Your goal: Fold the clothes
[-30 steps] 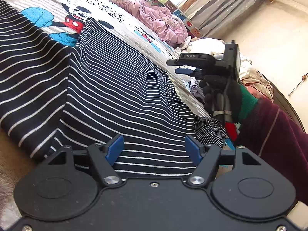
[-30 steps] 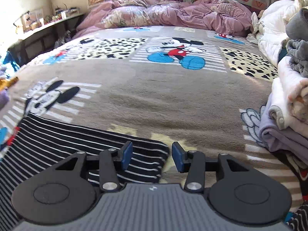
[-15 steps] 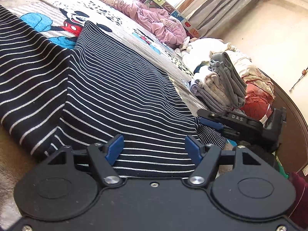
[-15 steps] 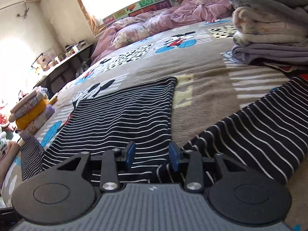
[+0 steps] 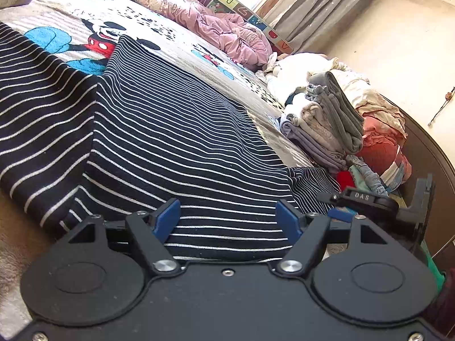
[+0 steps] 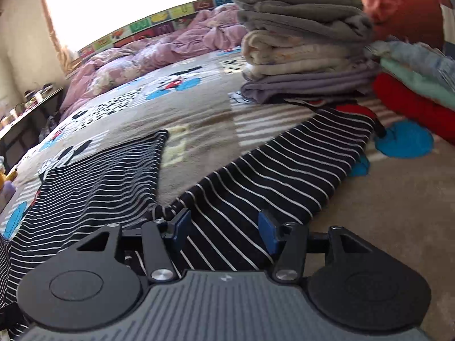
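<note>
A black shirt with thin white stripes [image 5: 170, 142] lies spread on the bed. My left gripper [image 5: 227, 221] hovers over its near hem, blue pads wide apart and opening a little, nothing pressed between them. In the right wrist view, the shirt's body [image 6: 99, 182] lies to the left and one sleeve [image 6: 284, 164] runs up to the right. My right gripper [image 6: 224, 231] sits low over the sleeve's near end, near the armpit. Its jaws are opening, with the sleeve lying under them and not pinched. From the left wrist view the right gripper [image 5: 332, 206] shows low at the right.
A stack of folded clothes [image 6: 301, 56] stands just beyond the sleeve's cuff, with red cloth [image 6: 406, 102] and other garments beside it. A pink duvet [image 5: 227, 28] is bunched at the bed's far end. The cartoon-print blanket [image 6: 199, 108] covers the bed. A dark wooden bed frame [image 5: 421, 153] runs along the right.
My right gripper swept from the middle of the bed down to the sleeve by the folded stack, rolling as it went, and its jaws widened. The left gripper stayed put.
</note>
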Available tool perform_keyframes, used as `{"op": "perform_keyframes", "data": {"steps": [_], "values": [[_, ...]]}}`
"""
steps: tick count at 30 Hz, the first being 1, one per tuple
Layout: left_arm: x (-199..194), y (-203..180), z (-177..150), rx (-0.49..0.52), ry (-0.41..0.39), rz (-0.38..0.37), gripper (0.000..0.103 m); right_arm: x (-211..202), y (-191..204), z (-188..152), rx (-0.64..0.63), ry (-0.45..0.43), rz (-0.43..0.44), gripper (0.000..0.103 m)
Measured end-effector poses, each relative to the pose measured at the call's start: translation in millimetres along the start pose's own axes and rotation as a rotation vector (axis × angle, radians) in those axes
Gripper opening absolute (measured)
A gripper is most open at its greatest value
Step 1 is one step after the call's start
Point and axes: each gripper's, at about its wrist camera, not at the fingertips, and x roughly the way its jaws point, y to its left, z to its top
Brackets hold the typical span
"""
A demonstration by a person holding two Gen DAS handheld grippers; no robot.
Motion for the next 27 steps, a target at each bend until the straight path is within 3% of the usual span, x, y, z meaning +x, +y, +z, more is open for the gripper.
{"op": "perform_keyframes", "data": {"steps": [2, 5, 8, 9, 10, 11, 14, 18, 21, 27], "values": [[-0.9, -1.2, -1.5, 0.0, 0.001, -0.007, 0.074, -7.6, -14.6, -14.7, 0.115, 0.012, 0.003, 0.055], [-1.0, -4.2, -4.3, 0.015, 0.001, -0.005, 0.074, -11.5, -30.2, -33.3, 0.327, 0.036, 0.143, 0.055], [-0.6, -5.6, -6.6, 0.031, -0.005, -0.002, 0.074, 1.9, -27.3, -29.7, 0.37, 0.039, 0.156, 0.052], [-0.8, -5.2, -7.4, 0.032, -0.007, -0.003, 0.074, 8.2, -25.4, -27.3, 0.363, 0.037, 0.16, 0.043], [-1.1, -4.8, -8.1, 0.033, -0.009, -0.003, 0.075, 13.6, -24.8, -25.8, 0.358, 0.042, 0.142, 0.012], [-1.8, -4.6, -8.7, 0.036, -0.01, -0.004, 0.074, 12.0, -26.1, -25.9, 0.375, 0.036, 0.134, 0.008], [-3.4, -5.6, -10.4, 0.047, -0.01, 0.0, 0.075, -5.3, -28.3, -28.2, 0.42, -0.013, 0.146, 0.008], [-1.5, -7.0, -11.2, 0.057, -0.009, 0.004, 0.076, -3.3, -36.3, -35.8, 0.411, -0.003, 0.097, 0.008], [-2.8, -7.1, -10.5, 0.058, -0.007, 0.001, 0.076, -1.3, -47.4, -43.4, 0.481, -0.016, 0.128, 0.006], [-4.9, -7.8, -10.5, 0.063, -0.007, 0.006, 0.076, -0.1, -52.9, -42.8, 0.435, -0.03, 0.145, 0.009]]}}
